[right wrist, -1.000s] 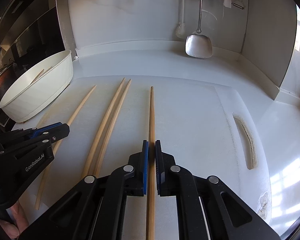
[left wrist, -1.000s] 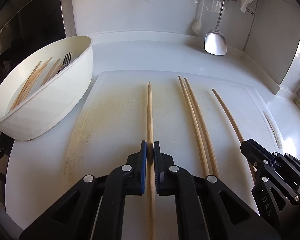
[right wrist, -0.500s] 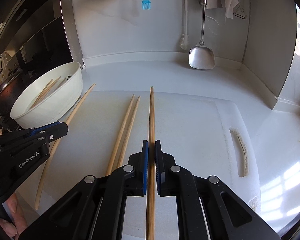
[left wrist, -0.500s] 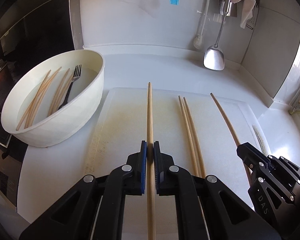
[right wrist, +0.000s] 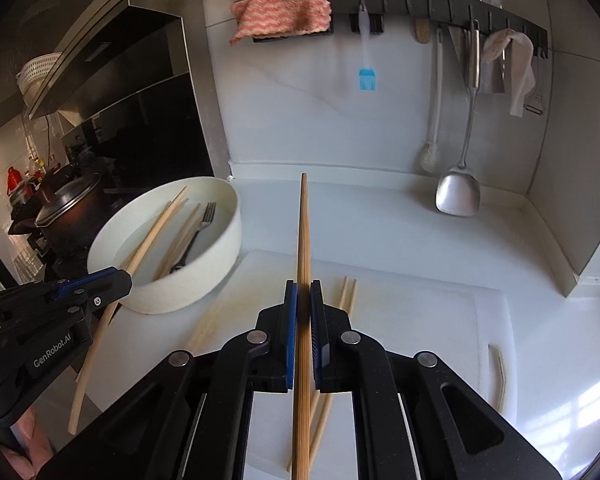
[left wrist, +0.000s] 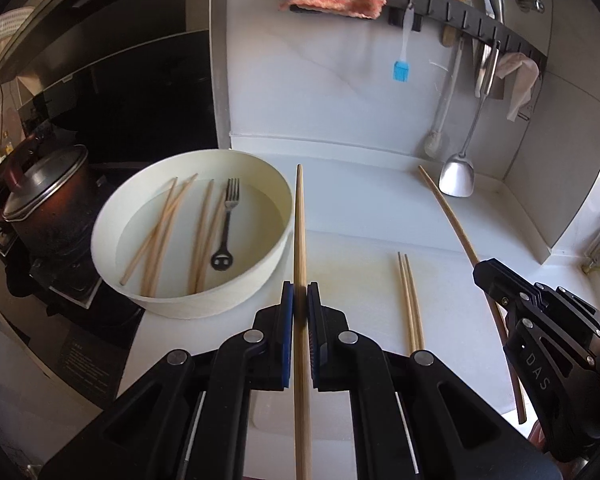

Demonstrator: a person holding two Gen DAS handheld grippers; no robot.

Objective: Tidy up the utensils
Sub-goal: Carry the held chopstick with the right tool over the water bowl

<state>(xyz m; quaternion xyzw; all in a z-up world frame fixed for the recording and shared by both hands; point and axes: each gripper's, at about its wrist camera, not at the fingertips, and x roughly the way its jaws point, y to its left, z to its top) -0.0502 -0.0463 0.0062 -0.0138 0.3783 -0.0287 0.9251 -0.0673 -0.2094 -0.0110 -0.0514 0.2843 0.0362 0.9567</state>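
Bamboo dominates here: long, slim, pale-tan chopsticks, round in section and tapering to blunt tips. The left gripper (left wrist: 299, 294) has its blue-padded black jaws clamped tight on one chopstick (left wrist: 299, 216), which runs straight out between them, its tip reaching past the near rim of the white bowl (left wrist: 256, 280). The right gripper (right wrist: 303, 292) is pinched just as tightly on a second chopstick (right wrist: 303, 224), lifted clear of the board and pointing toward the back wall.

The bowl is a wide, matte, cream-white tub with straight sides, sitting at the left edge of the white bench (left wrist: 356, 184), hard against the stove. Inside it lie several more chopsticks (left wrist: 160, 224), loosely fanned, and a dark metal fork (left wrist: 227, 224) with a round cut-out at its handle end.

A white plastic cutting board (right wrist: 420, 320), scuffed and stained yellowish, covers the front of the bench. On it rests a pair of chopsticks (left wrist: 410, 300) side by side, touching, between the two grippers.

At the left, off the bench, a dark-brown pot (left wrist: 48, 200) with a dull steel lid stands on the stove. Against the back wall a shiny steel spatula (right wrist: 458, 196) hangs with its blade at the bench's rear edge, beside a blue silicone brush (right wrist: 367, 76) and a pink-striped cloth (right wrist: 280, 12).
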